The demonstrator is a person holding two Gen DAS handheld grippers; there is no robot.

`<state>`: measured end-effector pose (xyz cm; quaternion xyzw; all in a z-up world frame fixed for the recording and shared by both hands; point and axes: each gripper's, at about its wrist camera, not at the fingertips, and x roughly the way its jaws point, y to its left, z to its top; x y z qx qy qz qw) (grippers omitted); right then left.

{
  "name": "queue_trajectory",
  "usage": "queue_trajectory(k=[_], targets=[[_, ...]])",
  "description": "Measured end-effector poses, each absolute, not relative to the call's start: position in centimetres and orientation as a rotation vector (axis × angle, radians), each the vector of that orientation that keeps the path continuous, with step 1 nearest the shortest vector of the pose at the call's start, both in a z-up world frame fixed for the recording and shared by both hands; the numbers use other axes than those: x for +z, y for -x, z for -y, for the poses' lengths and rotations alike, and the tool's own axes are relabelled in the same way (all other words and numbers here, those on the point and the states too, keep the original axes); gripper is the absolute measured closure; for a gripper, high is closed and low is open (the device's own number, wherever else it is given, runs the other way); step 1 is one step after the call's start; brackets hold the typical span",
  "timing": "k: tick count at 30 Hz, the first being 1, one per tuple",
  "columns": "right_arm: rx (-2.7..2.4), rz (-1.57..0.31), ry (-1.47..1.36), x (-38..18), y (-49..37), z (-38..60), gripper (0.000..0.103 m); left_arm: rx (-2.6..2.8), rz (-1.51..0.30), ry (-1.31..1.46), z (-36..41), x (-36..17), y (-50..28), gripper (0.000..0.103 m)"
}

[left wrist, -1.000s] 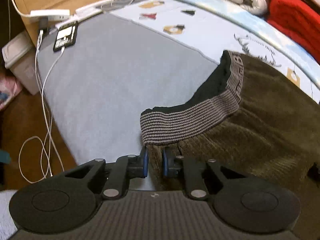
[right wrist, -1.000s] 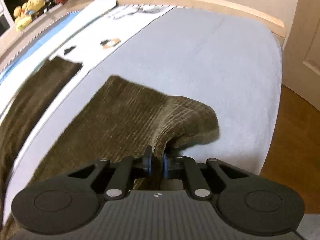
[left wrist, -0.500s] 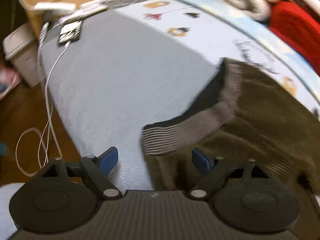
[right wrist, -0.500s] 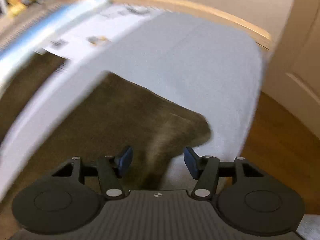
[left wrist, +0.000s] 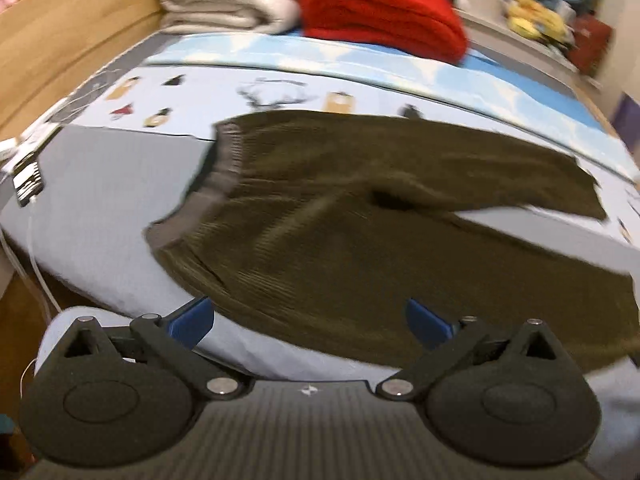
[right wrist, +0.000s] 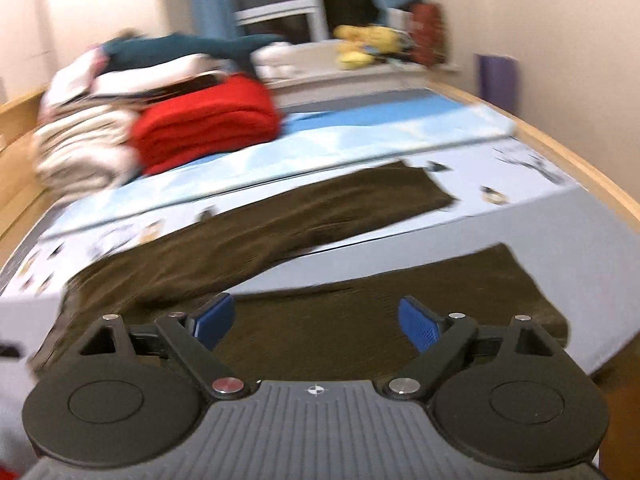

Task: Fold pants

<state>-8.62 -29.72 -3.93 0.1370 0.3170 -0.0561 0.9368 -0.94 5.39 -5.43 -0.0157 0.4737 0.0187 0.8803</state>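
Olive pants [left wrist: 360, 216] flat on bed [left wrist: 108, 200], long axis along near edge, waistband toward left end, legs splayed right | left gripper [left wrist: 308, 318] open, empty, nearer waistband | right gripper [right wrist: 316, 318] open, empty, over near leg

One pair of olive-brown pants [left wrist: 360, 216] with two legs lies spread on one bed [left wrist: 100, 208]. Two grippers show, one in each view, the left gripper [left wrist: 308, 320] and the right gripper [right wrist: 316, 320], each with two blue pads spread wide. One red folded blanket [right wrist: 208, 124] and one cream folded stack [right wrist: 80, 152] sit at the far side. One phone [left wrist: 28, 178] lies near the edge.
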Motion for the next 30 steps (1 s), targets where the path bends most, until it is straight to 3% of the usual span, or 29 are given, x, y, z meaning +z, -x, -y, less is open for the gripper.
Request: queue_trajectory(k=[13,30], targets=[[-0.015,-0.597,-0.123,-3.6,12.5,22.5,0.013,-0.059,-0.987,-0.057,-1.5,-6.1,3.7,0.001],[-0.007,-0.637,-0.113,-4.4,11.6,21.5,0.013,-0.071,-0.999,-0.079,-1.2,-6.7,3.7,0.001]])
